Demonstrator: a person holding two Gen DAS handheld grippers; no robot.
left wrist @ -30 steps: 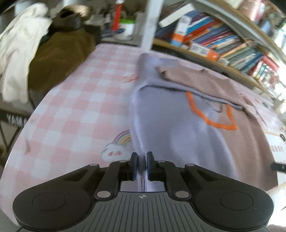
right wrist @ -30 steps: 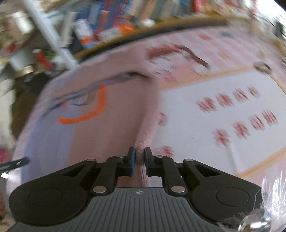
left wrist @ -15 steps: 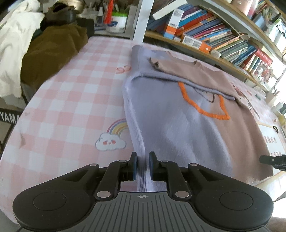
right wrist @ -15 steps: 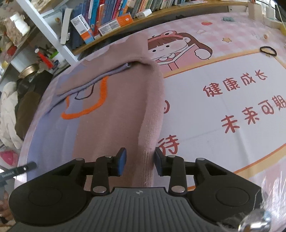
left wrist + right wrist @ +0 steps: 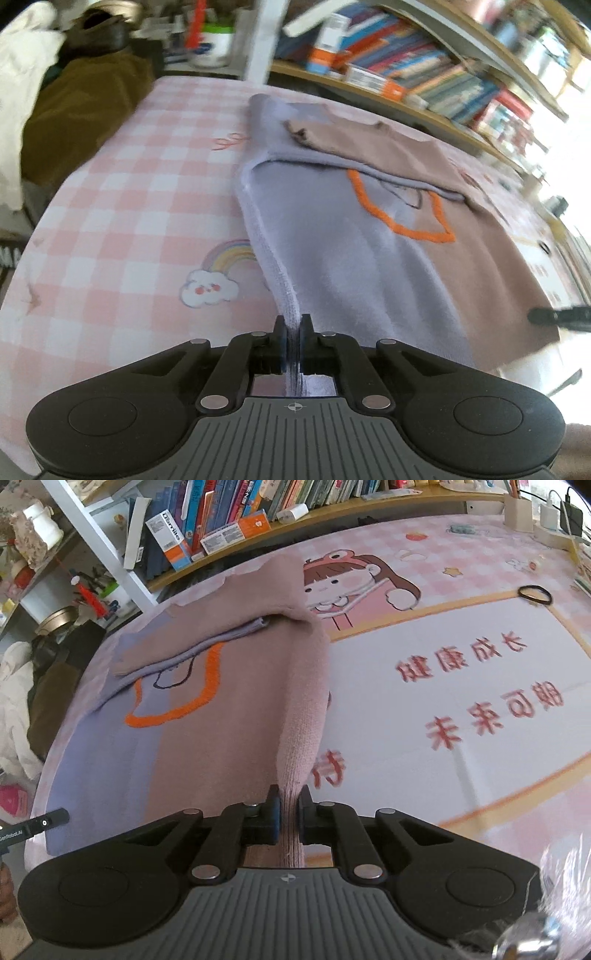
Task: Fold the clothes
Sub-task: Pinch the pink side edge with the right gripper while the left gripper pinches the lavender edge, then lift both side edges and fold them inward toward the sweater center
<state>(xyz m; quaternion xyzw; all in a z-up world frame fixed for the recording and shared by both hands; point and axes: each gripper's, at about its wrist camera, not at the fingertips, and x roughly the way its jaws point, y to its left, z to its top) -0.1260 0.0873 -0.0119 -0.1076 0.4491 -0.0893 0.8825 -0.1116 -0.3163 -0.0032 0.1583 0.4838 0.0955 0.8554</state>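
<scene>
On the tabletop (image 5: 461, 602), both grippers pinch the sweater's (image 5: 332, 258) near corners: left fingers (image 5: 281, 341) and right fingers (image 5: 272, 818) clamped tight, probably so the hem lifts evenly.

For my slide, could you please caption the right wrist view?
Right gripper pinching the pink edge of a sweater on a cartoon-printed table cover.

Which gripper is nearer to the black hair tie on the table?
Right. The right gripper pinches the sweater's pink edge, beside the printed mat where the hair tie lies. The left gripper holds the lilac edge, farther away.
</scene>
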